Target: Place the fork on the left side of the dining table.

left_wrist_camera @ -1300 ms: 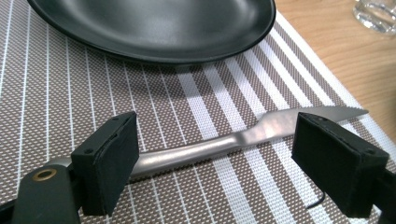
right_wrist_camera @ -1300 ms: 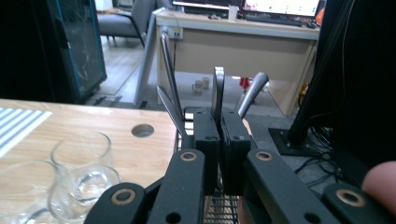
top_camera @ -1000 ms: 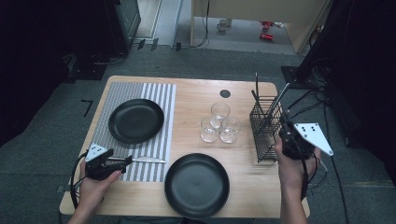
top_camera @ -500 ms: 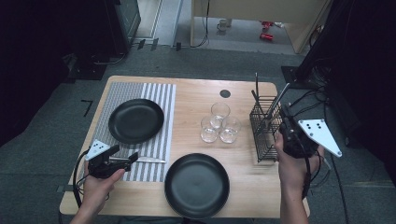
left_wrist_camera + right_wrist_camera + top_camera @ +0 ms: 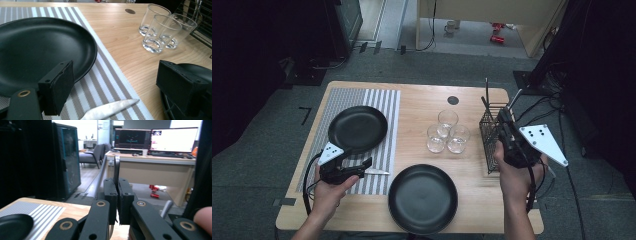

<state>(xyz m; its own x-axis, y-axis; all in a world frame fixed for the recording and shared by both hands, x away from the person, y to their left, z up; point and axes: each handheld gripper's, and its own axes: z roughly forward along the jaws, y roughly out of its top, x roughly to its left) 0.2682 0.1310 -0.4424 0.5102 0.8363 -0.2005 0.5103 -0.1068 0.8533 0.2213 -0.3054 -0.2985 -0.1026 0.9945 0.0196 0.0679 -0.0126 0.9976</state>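
Observation:
My left gripper [image 5: 362, 169] hovers low over the striped placemat [image 5: 384, 100], near its front right corner. Its jaws stand open, and a table knife [image 5: 377, 172] lies flat on the mat beneath them. In the left gripper view [image 5: 120, 90] the knife blade [image 5: 110, 110] points right between the two pads, touching neither. My right gripper [image 5: 503, 119] is held upright beside the wire cutlery basket [image 5: 488, 142]. It [image 5: 117, 182] is shut on a thin dark utensil handle [image 5: 116, 167] that sticks up between the pads.
One black plate [image 5: 357, 129] rests on the placemat, another [image 5: 422, 197] on the bare wood at the front. Three clear glasses [image 5: 447, 132] stand clustered mid-table. More utensils stand in the basket, including a silver handle [image 5: 515, 97]. A round hole [image 5: 453, 100] marks the table's back.
My left gripper has drifted right and slightly up over the knife, still open. My right gripper has risen a little by the basket, still shut on the handle.

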